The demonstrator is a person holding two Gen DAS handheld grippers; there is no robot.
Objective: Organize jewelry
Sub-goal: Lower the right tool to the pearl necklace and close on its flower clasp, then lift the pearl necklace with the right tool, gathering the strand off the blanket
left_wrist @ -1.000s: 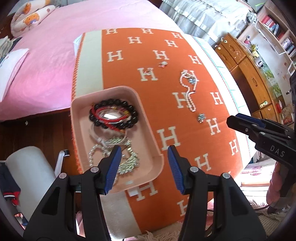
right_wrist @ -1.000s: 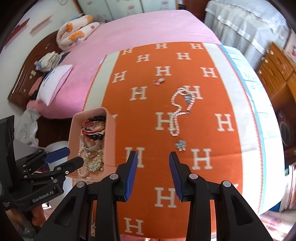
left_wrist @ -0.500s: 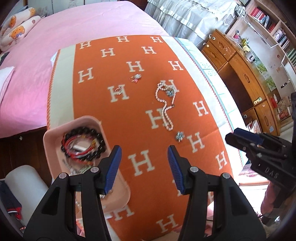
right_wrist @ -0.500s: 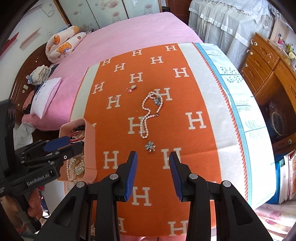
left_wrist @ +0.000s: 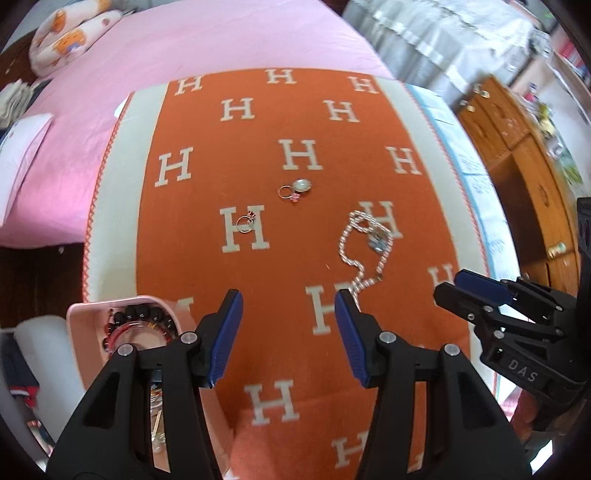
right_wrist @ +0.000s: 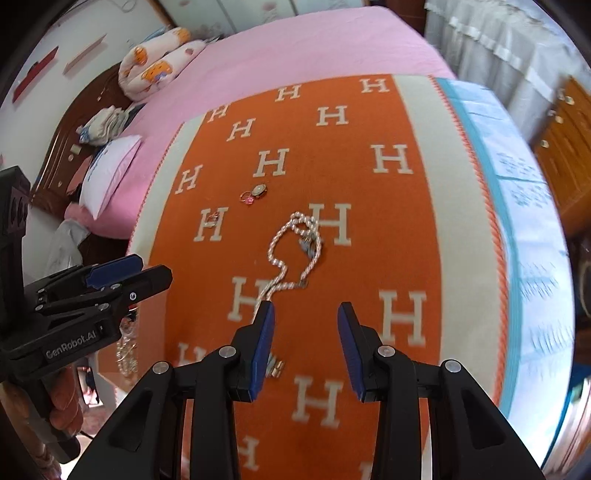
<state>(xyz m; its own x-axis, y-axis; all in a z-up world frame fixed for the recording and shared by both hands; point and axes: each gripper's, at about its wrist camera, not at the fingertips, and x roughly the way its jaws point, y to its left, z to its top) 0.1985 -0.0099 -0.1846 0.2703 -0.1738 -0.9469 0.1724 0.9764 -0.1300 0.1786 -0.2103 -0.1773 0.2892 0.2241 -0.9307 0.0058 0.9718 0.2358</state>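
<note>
Brooch (right_wrist: 275, 365) half behind right claw (right_wrist: 306, 347)

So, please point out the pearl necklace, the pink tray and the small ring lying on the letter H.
pearl necklace (right_wrist: 275, 254), right wrist view, left side of its loop.
pink tray (left_wrist: 79, 325), left wrist view, its left rim.
small ring (left_wrist: 243, 224), left wrist view, its band.

Blanket (left_wrist: 207, 266): on the bed (left_wrist: 229, 40).
Necklace (left_wrist: 364, 251): on blanket, right of middle.
Two rings (left_wrist: 244, 223) (left_wrist: 285, 192): on blanket, left of necklace.
Round brooch (left_wrist: 302, 185): touching the far ring.
Tray (left_wrist: 79, 317): near left corner, bracelets (left_wrist: 144, 319) inside.
Pillows (left_wrist: 62, 33): far left, behind.
</note>
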